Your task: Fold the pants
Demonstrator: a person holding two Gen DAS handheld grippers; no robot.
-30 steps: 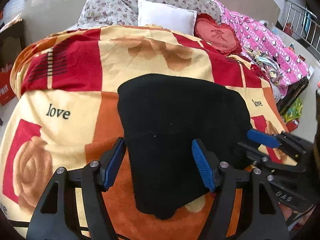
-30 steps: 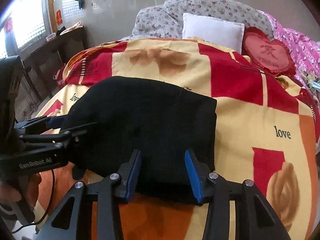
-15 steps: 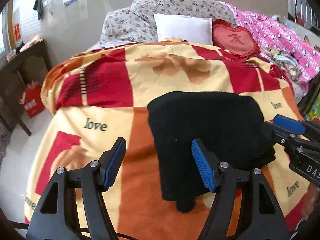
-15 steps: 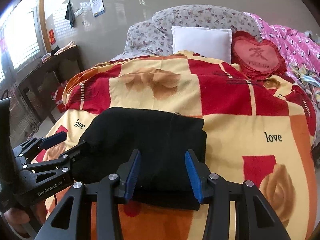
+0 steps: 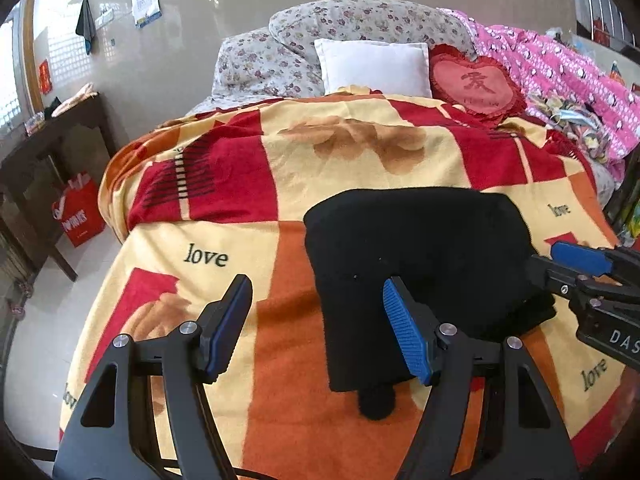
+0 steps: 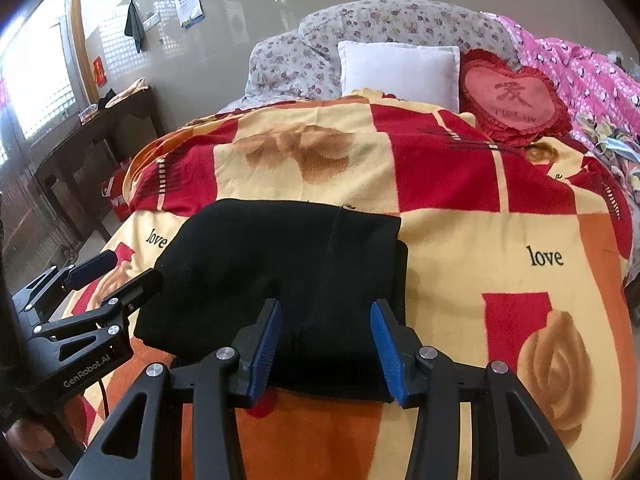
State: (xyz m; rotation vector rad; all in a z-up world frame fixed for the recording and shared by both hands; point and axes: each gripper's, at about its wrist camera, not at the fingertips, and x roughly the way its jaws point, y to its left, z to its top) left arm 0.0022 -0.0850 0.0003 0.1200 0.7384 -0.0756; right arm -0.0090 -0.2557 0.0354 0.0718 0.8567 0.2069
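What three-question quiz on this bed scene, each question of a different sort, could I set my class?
1. True or false: the left gripper is shut on the black pants.
2. Multiple choice: the pants lie on A) the floor, B) the patterned blanket, C) the white pillow.
3. Fill in: the word printed on the blanket near the pants is ____.

Key: 1 false, both grippers (right gripper) are open and hold nothing; 2 B; 3 love.

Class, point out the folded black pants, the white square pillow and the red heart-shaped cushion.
Folded black pants (image 6: 280,264): right wrist view, top layer.
White square pillow (image 5: 372,66): left wrist view, centre.
Red heart-shaped cushion (image 6: 514,98): right wrist view, pink face.
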